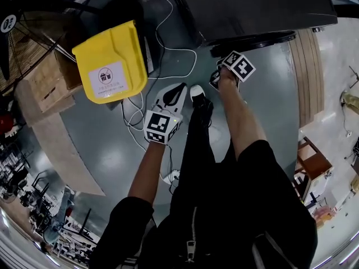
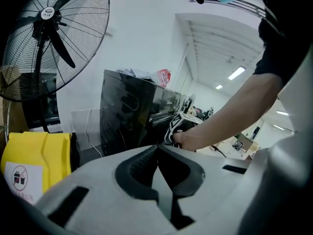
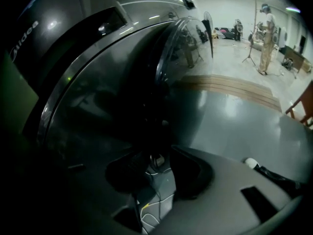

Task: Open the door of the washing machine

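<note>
While the person stands facing it, the washing machine (image 1: pixel 252 4) lies across the top of the head view as a dark block. Its long side runs left to right and its front is turned toward the person. The round door (image 1: pixel 255 40) projects from that front as a dark curved rim. In the right gripper view the door (image 3: pixel 122 97) fills the left half, its glass bulging outward, with the machine's panel and pale lettering above it. Whether the door is shut or ajar cannot be determined. The right claw (image 1: pixel 233 66) sits just beside the door rim, below it in the head view. In its own view the right claw (image 3: pixel 159 155) has its jaws slightly apart. Grey floor with thin cables (image 3: pixel 152 174) shows through the gap, and nothing is clamped. The jaw tips end in deep shadow at the door's lower edge, so contact with the door cannot be confirmed. The left claw (image 1: pixel 175 93) is held well apart from the machine, over the floor beside a white shoe (image 1: pixel 196 91). In its own view the left claw (image 2: pixel 157 148) has its jaws together, tips meeting, with nothing between them. Beyond it stand a yellow bin (image 2: pixel 34 160), a pedestal fan (image 2: pixel 49 33) partly lost in the dark left margin, and the machine's dark side. The machine's top is cut off by the upper edge of the head view.
</note>
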The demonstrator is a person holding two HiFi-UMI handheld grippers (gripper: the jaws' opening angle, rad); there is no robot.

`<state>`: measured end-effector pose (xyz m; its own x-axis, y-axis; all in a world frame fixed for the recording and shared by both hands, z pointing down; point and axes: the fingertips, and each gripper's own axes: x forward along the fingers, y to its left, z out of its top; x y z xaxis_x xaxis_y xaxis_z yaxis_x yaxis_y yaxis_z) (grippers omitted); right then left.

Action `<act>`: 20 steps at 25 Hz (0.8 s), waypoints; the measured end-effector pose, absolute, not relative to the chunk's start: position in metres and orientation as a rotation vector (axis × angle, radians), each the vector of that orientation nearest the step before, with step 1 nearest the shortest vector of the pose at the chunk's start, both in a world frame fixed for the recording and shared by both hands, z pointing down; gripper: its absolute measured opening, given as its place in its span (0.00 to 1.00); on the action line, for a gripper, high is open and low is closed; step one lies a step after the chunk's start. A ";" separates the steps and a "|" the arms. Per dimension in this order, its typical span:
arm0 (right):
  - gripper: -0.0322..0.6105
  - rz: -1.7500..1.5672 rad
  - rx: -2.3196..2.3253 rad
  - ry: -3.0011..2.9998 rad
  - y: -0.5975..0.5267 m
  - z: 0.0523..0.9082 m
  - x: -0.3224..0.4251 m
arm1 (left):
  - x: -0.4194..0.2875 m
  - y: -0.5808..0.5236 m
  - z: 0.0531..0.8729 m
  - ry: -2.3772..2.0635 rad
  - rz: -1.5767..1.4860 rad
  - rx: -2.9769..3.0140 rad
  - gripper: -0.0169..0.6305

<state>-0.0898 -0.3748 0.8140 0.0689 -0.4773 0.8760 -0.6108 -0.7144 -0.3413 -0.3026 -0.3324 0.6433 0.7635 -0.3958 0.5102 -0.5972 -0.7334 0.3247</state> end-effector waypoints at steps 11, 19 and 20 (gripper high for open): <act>0.24 1.700 2.190 -1.173 -0.296 0.816 -0.071 | -0.267 -0.308 0.644 -0.713 0.606 2.521 0.04; 0.25 1.666 2.049 -1.295 -0.244 0.819 -0.051 | -0.219 -0.292 0.640 -0.700 0.616 2.543 0.04; 0.25 1.658 2.040 -1.303 -0.235 0.819 -0.046 | -0.211 -0.288 0.640 -0.695 0.621 2.545 0.04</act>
<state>-0.0463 -0.2348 0.8187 -0.0223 -0.4942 0.8691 -0.7273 -0.5884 -0.3533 -0.2113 -0.2883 0.6398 0.7743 -0.3635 0.5180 -0.5551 -0.7832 0.2802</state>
